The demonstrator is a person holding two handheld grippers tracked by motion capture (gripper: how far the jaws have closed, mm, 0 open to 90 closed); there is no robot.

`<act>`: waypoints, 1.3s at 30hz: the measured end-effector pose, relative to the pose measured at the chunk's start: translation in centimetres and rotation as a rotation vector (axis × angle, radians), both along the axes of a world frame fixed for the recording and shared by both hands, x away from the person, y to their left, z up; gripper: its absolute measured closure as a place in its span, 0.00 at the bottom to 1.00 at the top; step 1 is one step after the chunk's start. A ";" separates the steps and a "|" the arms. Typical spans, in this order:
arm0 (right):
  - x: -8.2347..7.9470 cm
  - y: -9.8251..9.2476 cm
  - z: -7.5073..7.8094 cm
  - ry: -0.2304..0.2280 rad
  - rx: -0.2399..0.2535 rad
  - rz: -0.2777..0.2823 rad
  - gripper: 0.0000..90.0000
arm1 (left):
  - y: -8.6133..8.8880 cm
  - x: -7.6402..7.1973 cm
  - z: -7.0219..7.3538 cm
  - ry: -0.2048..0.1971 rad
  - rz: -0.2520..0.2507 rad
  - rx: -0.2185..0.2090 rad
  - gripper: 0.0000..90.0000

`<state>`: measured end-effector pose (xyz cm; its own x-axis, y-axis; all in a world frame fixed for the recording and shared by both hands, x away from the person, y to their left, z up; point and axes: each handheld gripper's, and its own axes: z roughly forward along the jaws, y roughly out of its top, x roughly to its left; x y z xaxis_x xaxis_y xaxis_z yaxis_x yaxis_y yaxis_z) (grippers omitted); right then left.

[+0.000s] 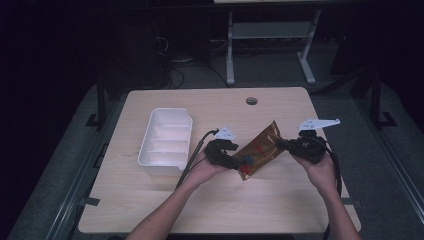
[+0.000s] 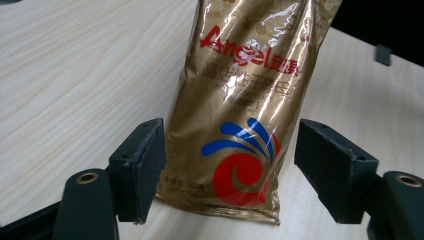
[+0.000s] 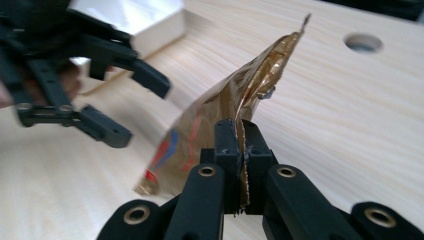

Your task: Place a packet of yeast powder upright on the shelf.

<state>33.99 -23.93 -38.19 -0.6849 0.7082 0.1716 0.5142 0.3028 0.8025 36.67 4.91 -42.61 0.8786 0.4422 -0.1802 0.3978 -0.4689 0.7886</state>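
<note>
Gold packet (image 3: 235,100) pinched in right tongs (image 3: 239,145); left tongs (image 2: 227,165) wide, pads clear of it.

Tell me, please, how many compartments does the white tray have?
4. The white tray lies left of the grippers on the table; its compartments run in a row from far end to near end. The picture is dim, so a divider may be missed.

Low in the frame our right gripper (image 3: 241,165) pinches the crinkled gold foil pouch (image 3: 227,117); our left gripper (image 3: 117,107) gapes at upper left.
</note>
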 end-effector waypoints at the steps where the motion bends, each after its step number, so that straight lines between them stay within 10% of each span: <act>1: -0.1 0.2 0.4 -0.012 -0.005 0.021 0.98 | 0.0 -0.1 0.1 -0.001 -0.004 -0.007 0.30; 17: -1.7 3.9 4.7 -0.088 -0.069 0.301 0.99 | 1.2 -0.7 0.7 0.001 -0.086 -0.072 0.28; 22: -2.0 4.7 5.4 -0.101 -0.061 0.358 0.99 | 1.8 -0.8 0.6 0.025 -0.147 -0.092 0.42; 29: -1.7 5.2 5.1 -0.092 -0.052 0.369 0.98 | 2.2 -1.5 -0.1 0.023 -0.200 -0.050 0.72; 39: -1.1 5.0 4.1 -0.076 -0.019 0.333 0.90 | 2.4 -1.8 -0.7 0.016 -0.200 -0.034 0.83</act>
<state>32.93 -18.98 -34.04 -0.8894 0.4460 0.1001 0.3235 0.4595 0.8272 34.91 7.29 -43.27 0.9453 0.2527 -0.2064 0.3118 -0.5134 0.7995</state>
